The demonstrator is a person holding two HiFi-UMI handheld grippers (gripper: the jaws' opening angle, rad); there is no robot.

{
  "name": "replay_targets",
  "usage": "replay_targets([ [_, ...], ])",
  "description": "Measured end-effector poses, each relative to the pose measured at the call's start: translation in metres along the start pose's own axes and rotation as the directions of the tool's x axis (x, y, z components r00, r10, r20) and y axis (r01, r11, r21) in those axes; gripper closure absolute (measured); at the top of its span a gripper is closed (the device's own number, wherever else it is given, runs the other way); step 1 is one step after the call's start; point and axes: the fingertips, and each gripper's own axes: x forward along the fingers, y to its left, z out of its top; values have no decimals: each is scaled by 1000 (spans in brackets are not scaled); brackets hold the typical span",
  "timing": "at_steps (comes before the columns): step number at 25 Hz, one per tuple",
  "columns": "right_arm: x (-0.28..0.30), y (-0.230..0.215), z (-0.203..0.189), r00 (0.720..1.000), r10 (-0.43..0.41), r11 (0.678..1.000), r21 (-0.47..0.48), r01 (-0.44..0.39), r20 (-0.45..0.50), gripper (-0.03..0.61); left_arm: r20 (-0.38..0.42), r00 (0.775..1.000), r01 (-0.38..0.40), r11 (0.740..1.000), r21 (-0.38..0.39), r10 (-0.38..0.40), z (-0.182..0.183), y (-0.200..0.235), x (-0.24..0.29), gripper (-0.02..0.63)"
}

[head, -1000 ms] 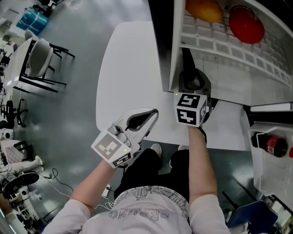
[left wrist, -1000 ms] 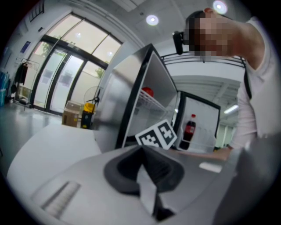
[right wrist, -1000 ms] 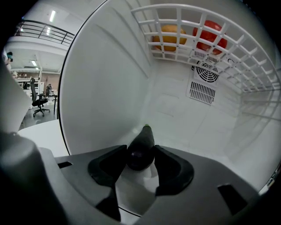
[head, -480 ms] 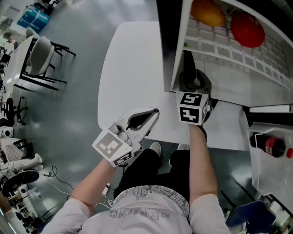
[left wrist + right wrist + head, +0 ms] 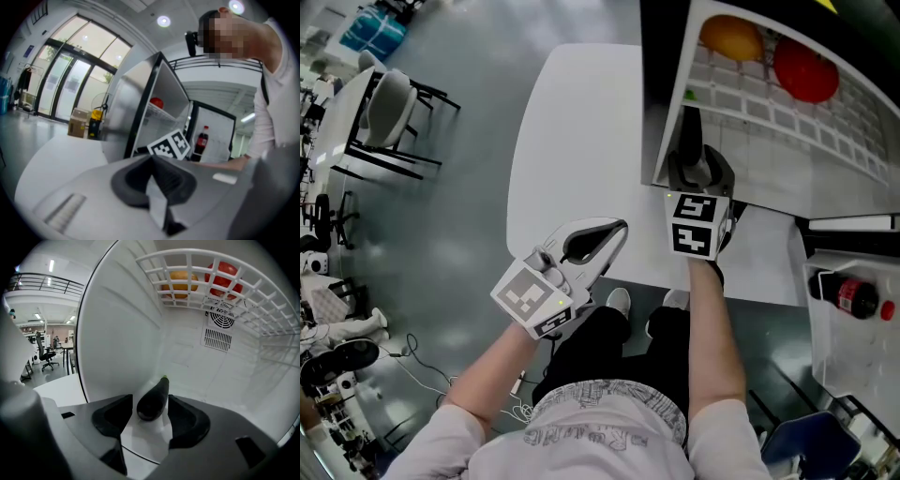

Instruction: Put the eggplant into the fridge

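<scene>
1. Your right gripper (image 5: pixel 149 405) has just been opening its jaws, and they now stand wide apart. The eggplant (image 5: pixel 157 392) lies between them but is no longer clamped. There is a clear gap on its left side. On its right side the pad is so close that I cannot tell whether it touches.
2. The eggplant lies on the white floor of the fridge (image 5: pixel 117 333), just inside the opening and near the left wall, with its green stem end pointing toward the back. It sits under the wire shelf (image 5: pixel 187 261), which carries an orange fruit (image 5: pixel 179 280) and a red fruit (image 5: pixel 225 280).
3. This reads as the release: the eggplant looks delivered and resting on its own weight. By my judgement the placing part of the task is as good as done.
4. Your left gripper (image 5: pixel 152 161) is out over the white table (image 5: pixel 572 141), well clear of the fridge. Its jaws are closed together with nothing in them.
5. What remains is to draw the right gripper straight back. Watch the close right-hand pad, because dragging it could roll the eggplant toward the edge.
</scene>
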Motion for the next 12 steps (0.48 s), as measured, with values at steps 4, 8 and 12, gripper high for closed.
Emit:
replay_targets([
  [4, -13, -2, 6, 1000, 0, 1000, 0, 0, 3, 350, 0, 1000, 11, 1000, -2, -11, 9, -9, -3, 606],
  [8, -29, 0, 15, 1000, 16, 1000, 12, -16, 18, 351, 8, 1000, 20, 1000, 0, -20, 21, -18, -5, 606],
  [12, -47, 0, 25, 999, 33, 999, 12, -33, 27, 358, 15, 999, 30, 1000, 3, -30, 37, -26, -6, 606],
])
